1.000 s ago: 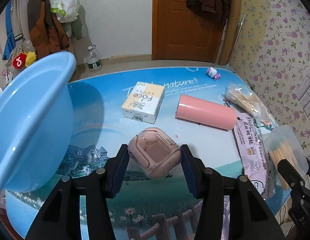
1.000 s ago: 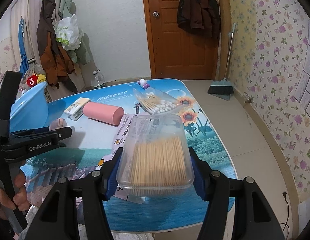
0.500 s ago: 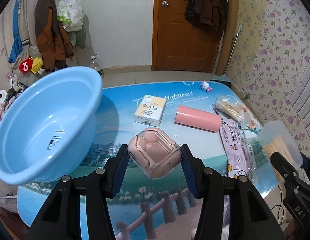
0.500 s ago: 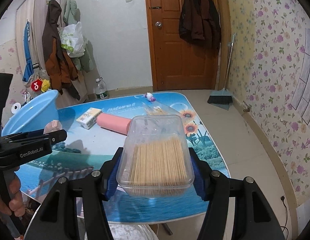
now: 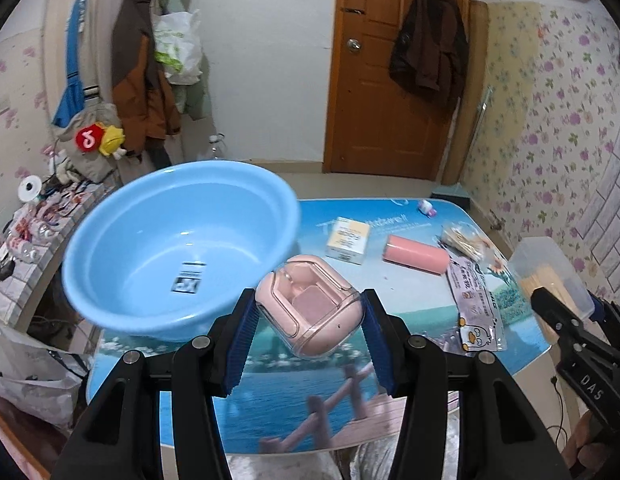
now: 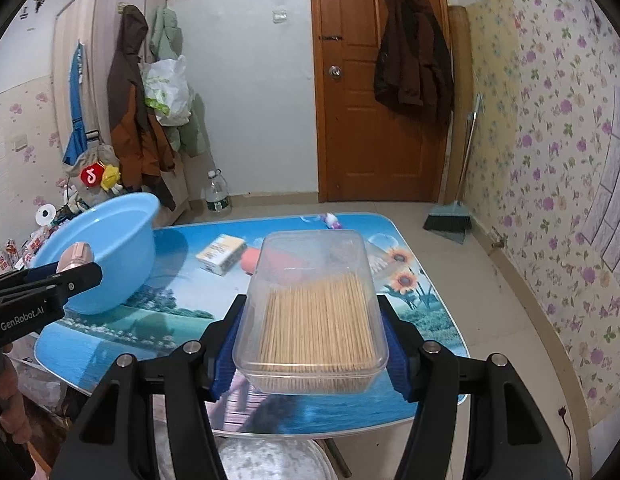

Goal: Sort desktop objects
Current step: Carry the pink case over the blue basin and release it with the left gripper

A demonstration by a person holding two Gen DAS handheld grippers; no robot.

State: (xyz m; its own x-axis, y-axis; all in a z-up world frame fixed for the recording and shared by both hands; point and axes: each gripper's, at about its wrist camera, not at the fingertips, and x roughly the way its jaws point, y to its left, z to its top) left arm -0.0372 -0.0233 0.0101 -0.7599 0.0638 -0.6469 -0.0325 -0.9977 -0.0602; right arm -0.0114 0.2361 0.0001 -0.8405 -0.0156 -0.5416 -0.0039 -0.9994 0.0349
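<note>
Left hand-held gripper [image 5: 307, 320] clamped on a small pink case [image 5: 307, 306] in a clear shell, blue pads pressing both sides, case tilted and held in the air above the bench [image 5: 301, 384]. Front edge of the case overlaps the near rim of the blue basin [image 5: 177, 248] in the left wrist view; whether it is actually over the basin, cannot tell. Basin sits on the left end of the bench, empty apart from a label on its floor.

Right hand-held gripper [image 6: 310, 340] clamped on a clear plastic box of toothpicks [image 6: 314, 312], pads on its long sides, box held level and off the bench, above the near right part.

On the bench, far side: a yellow-white tissue box [image 5: 347, 239], just beside it to the right a pink cylinder [image 5: 414, 255] lying on its side, then a bag of cotton swabs [image 5: 464, 238] near the right edge. A flat purple packet [image 5: 476, 308] lies in front of the swab bag. A small pink-white toy [image 5: 427, 207] sits at the far edge.

In the right wrist view the left hand-held gripper shows at the left edge with the pink case next to the basin wall.
</note>
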